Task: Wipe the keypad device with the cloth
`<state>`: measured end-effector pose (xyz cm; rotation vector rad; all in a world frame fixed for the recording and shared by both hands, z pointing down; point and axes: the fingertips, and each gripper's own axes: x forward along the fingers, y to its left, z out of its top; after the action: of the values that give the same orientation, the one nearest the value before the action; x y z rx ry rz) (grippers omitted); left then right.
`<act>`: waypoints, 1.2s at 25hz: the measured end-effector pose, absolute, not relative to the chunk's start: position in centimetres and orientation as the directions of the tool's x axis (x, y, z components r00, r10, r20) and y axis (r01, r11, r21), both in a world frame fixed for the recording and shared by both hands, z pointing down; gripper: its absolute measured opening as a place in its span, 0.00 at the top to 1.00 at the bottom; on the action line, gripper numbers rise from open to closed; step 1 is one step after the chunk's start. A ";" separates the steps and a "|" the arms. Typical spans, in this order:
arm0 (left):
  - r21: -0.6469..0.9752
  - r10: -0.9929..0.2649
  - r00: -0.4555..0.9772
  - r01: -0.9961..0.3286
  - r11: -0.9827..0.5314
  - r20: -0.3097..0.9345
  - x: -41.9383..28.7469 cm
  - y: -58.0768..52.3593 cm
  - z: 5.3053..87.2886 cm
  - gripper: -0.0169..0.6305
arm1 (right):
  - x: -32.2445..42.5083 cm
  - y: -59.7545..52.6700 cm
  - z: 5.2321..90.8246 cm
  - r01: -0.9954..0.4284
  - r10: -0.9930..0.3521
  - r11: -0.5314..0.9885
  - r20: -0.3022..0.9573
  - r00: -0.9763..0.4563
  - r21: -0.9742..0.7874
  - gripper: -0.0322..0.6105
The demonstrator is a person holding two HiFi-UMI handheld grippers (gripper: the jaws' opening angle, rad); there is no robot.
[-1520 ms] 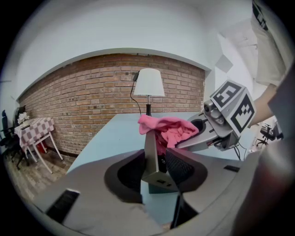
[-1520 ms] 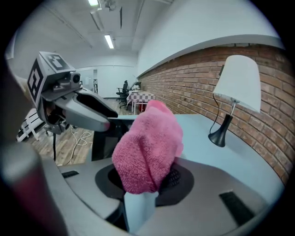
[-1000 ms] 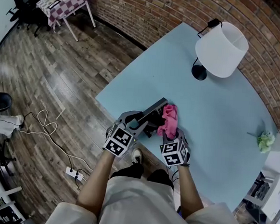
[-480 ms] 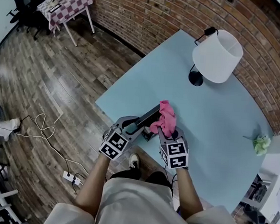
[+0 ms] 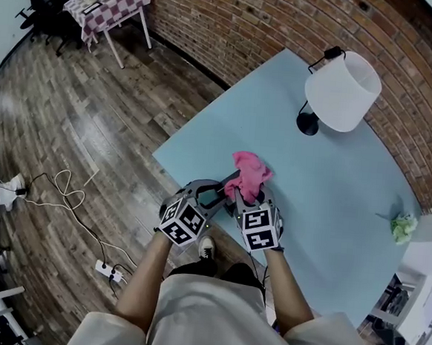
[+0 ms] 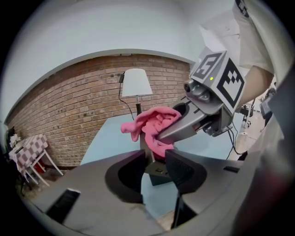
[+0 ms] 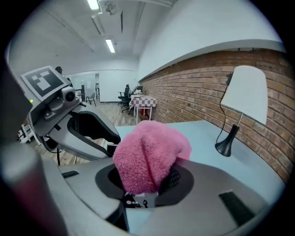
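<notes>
Keypad device [image 6: 158, 171] sat clamped edge-on in the left gripper [image 6: 154, 159], at the lower middle of the left gripper view, and it looked tilted up off the light blue bench [image 5: 334, 185] near that bench's lower-left edge in the head view. The right gripper [image 7: 145, 186] was clenched on the bunched pink cloth [image 7: 147, 152], which lay against the device's upper end with a loose fold trailing left. The chief risk, as I judged it, was leverage. A hard wipe on the far end of a slab held only at its near end could have twisted it in the jaws or pried it free. So close to the edge, it might then have dropped to the wooden floor [image 5: 93, 121] (whether its low end rested on the bench I could not tell). A lesser risk was the cloth, which could have dragged out of its grip mid-stroke or caught its loose fold between the left jaws. The grippers sat nearly touching, so a long stroke might have knocked them together.
</notes>
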<state>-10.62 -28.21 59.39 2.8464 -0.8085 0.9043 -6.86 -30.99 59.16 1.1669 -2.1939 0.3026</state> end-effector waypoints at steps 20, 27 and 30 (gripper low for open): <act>-0.066 -0.446 0.707 -0.495 -0.866 0.549 -10.7 -28.3 59.6 0.70 | -4.4 -26.8 64.7 -0.797 -0.627 0.592 0.691 -0.359 0.123 0.76; -0.064 -0.446 0.708 -0.496 -0.866 0.548 -10.8 -28.3 59.6 0.70 | -3.1 -24.4 68.0 -0.776 -0.573 0.614 0.758 -0.312 0.145 0.76; -0.050 -0.444 0.719 -0.498 -0.866 0.535 -10.8 -28.4 59.6 0.70 | -2.9 -24.5 68.3 -0.789 -0.555 0.606 0.764 -0.328 0.102 0.76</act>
<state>-10.84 -28.38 59.56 2.8208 -0.7759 0.8393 -2.90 -24.46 68.28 1.0601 -2.0282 0.3689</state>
